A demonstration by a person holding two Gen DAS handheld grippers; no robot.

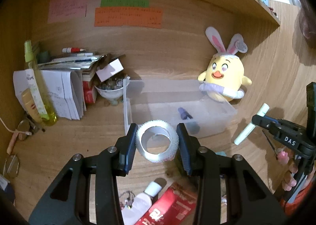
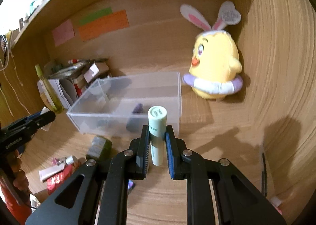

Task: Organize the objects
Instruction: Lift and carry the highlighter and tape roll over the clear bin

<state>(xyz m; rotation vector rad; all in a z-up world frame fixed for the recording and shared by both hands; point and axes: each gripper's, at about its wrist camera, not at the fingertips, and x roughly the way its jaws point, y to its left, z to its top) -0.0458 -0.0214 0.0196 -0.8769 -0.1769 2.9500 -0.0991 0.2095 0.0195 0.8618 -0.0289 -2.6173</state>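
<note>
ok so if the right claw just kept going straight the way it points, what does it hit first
Probably the clear plastic storage box. The right claw, shut on a pale green tube, aims at the box's near right part, where a purple object lies inside. Depth is unclear, so it may meet the near wall or pass over the rim.

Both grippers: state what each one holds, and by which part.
The left gripper clamps a roll of clear tape across its two flat sides. The right gripper pinches a pale green capped tube around its middle, held upright.

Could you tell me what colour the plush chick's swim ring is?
The swim ring is purple and white, clearest in the right wrist view.
</note>
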